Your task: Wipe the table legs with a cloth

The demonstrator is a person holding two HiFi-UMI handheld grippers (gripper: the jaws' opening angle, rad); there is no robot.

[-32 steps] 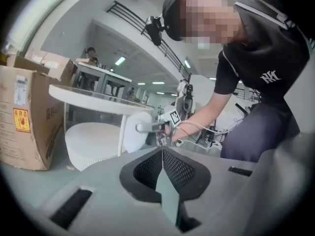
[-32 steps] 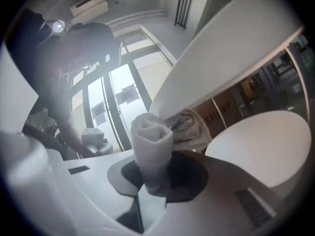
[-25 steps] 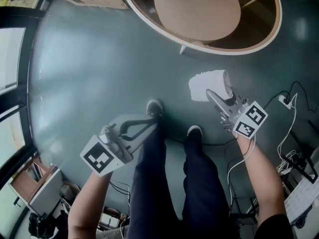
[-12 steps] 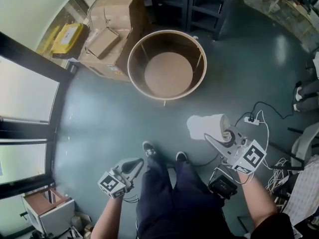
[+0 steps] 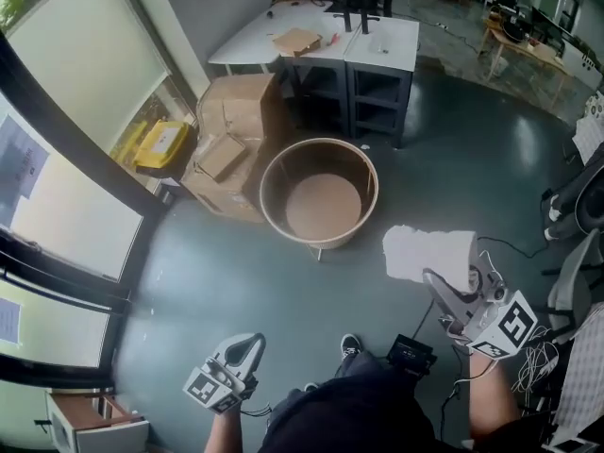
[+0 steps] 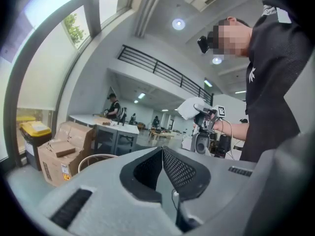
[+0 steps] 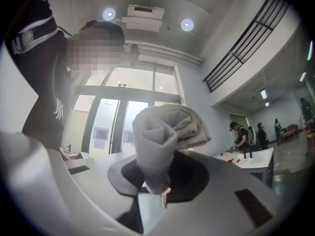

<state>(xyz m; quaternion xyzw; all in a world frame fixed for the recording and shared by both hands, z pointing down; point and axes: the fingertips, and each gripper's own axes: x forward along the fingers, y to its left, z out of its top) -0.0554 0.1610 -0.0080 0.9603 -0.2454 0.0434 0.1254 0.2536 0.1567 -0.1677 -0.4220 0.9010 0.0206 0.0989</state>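
Two grippers (image 5: 249, 346) (image 5: 440, 283), one cloth (image 5: 425, 251), one round wooden table (image 5: 268, 197), two white desks (image 5: 269, 50) (image 5: 385, 47) (side by side), one yellow bin (image 5: 160, 145).

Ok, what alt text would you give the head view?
Seen from above, the right gripper holds a rolled white cloth over a grey floor, while the left gripper hangs low, shut and empty. Ahead stand a round wooden table, cardboard boxes and white desks.

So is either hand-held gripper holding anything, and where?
The right hand-held gripper pinches a white cloth by its bunched end; the left hand-held gripper is shut, empty.
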